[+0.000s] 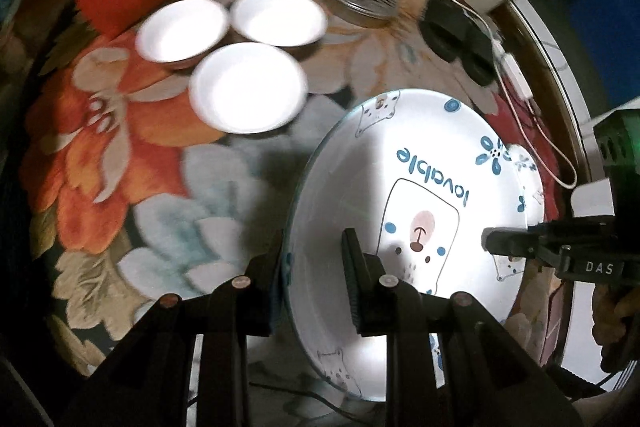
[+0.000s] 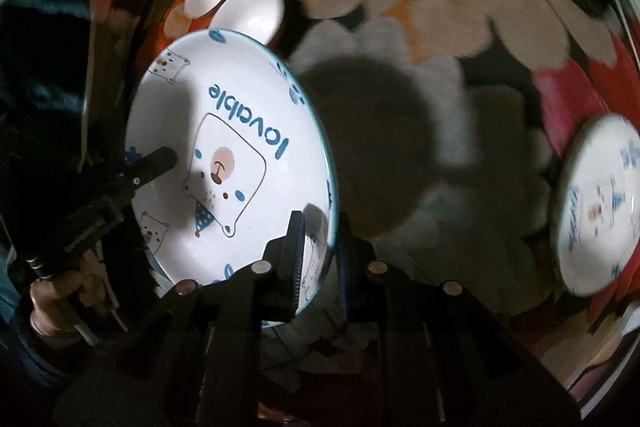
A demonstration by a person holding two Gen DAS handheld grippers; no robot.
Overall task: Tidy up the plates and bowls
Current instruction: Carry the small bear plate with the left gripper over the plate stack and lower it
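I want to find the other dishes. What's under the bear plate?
Below the lifted bear plate, held by both tongs, lies the flowery tablecloth with the plate's shadow. Another plate peeks out behind its edge; whatever lies directly beneath is hidden.

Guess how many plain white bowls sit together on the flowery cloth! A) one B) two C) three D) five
C: three white bowls cluster together on the flowered cloth, beyond the bear plate.
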